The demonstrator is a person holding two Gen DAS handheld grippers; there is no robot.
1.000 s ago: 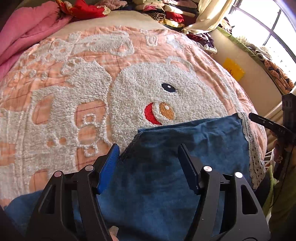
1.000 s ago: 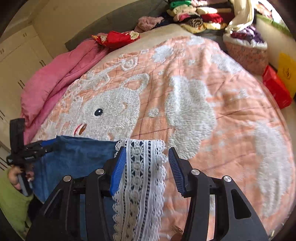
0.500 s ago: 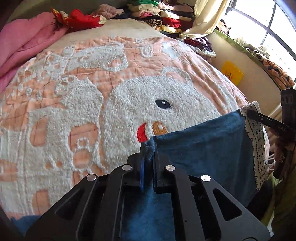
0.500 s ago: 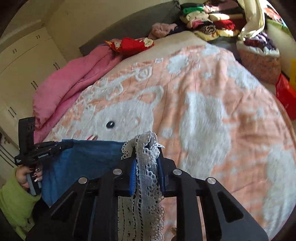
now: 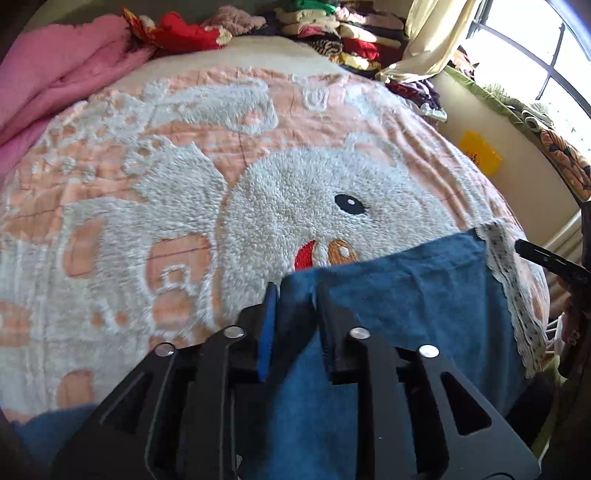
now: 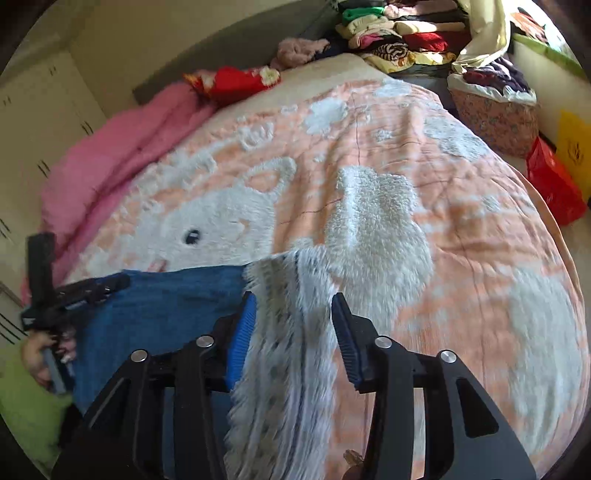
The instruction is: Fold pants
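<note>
The blue pants (image 5: 388, 302) lie at the near edge of the bed, spread flat over the peach blanket (image 5: 229, 147). The cloth is a soft, matte denim-like weave; along its right side runs a white lace trim (image 6: 280, 332), openwork and scalloped, blurred in the right wrist view.

Left gripper (image 5: 295, 295): its jaws are opening, with the top corner of the blue cloth standing between the blue-faced pads. The gap is narrow, and the cloth bunches up between them; I cannot tell for certain whether the pads still press on it.

Right gripper (image 6: 293, 306): its jaws are opening and stand clear on either side of the lace strip, which runs between them without being pressed.

The blanket is quilted peach fabric with raised, fleecy white animal shapes, an embroidered dark eye and a red and orange mouth. A pink quilt (image 6: 122, 155) is heaped along the bed's far left side, a red flowered cushion (image 6: 232, 79) beyond it. Folded clothes (image 6: 399, 33) are stacked at the head of the bed. A red bag (image 6: 554, 184) sits on the floor by a yellow sheet on the wall. A hand (image 6: 40, 358) in a green sleeve grips the left tool's handle.
</note>
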